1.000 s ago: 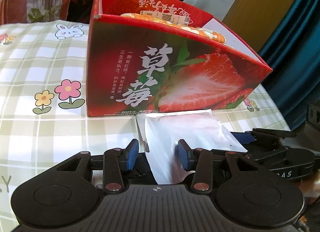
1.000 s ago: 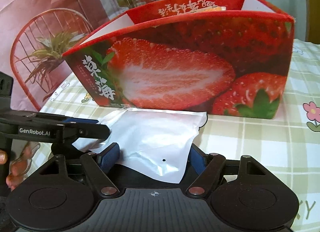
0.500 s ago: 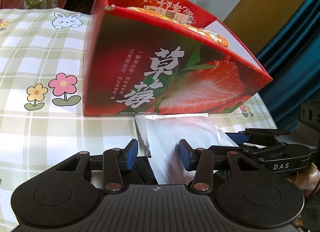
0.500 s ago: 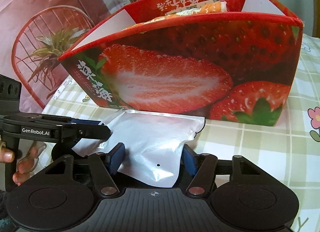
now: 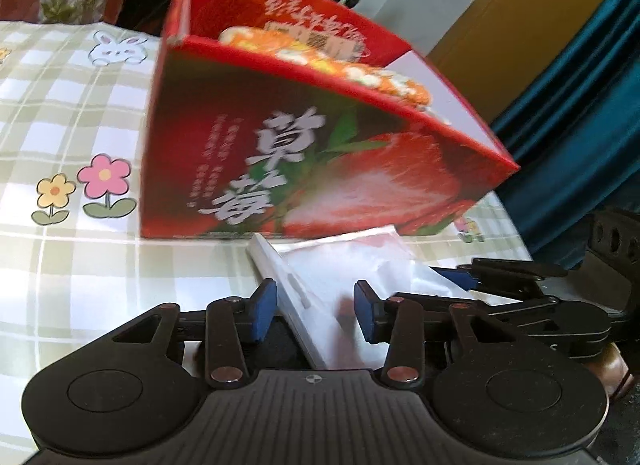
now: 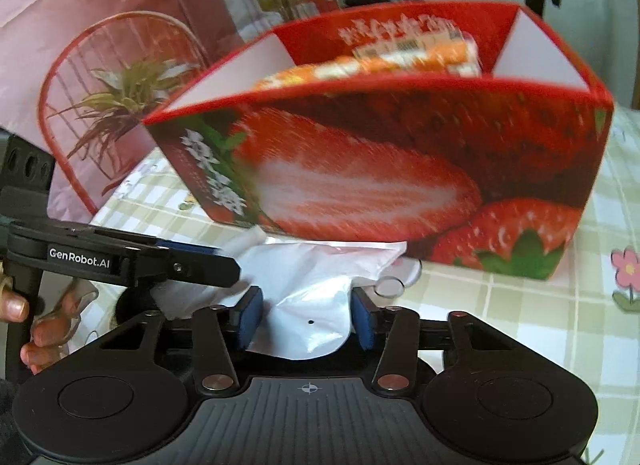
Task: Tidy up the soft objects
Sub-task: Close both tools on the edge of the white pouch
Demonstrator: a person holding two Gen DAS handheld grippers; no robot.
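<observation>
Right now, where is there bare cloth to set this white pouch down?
Free: the checked tablecloth left of the strawberry box, around the flower prints, and the cloth right of the box in the right wrist view. Crowded: the strip before the box, filled by the white pouch and both grippers.
</observation>
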